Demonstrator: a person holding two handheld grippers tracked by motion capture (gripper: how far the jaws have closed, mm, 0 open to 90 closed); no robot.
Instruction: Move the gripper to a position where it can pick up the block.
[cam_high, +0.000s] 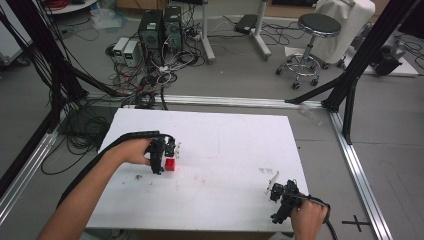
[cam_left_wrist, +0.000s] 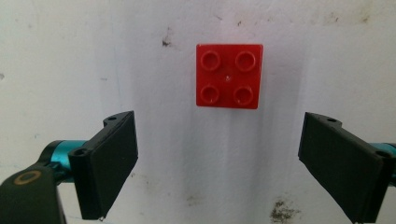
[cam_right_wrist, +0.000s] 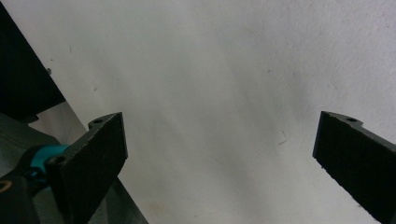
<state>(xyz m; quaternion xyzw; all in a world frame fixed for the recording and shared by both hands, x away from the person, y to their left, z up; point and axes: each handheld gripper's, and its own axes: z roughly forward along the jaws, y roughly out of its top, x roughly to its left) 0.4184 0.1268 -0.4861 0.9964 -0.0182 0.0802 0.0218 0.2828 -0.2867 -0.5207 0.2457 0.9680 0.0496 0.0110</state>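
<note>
White table (cam_high: 225, 145), a bit scuffed, cables piled on the floor past its far edge. Red brick (cam_left_wrist: 229, 76) is seen studs-up near the left edge, just beyond the left gripper (cam_left_wrist: 217, 161), jaws spread wide. Right gripper (cam_right_wrist: 219, 163) is held spread too, near the front right corner.

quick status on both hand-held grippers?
Left hand-held gripper: open, empty, red brick ahead between its jaws.
Right hand-held gripper: open, empty, over bare table.
</note>
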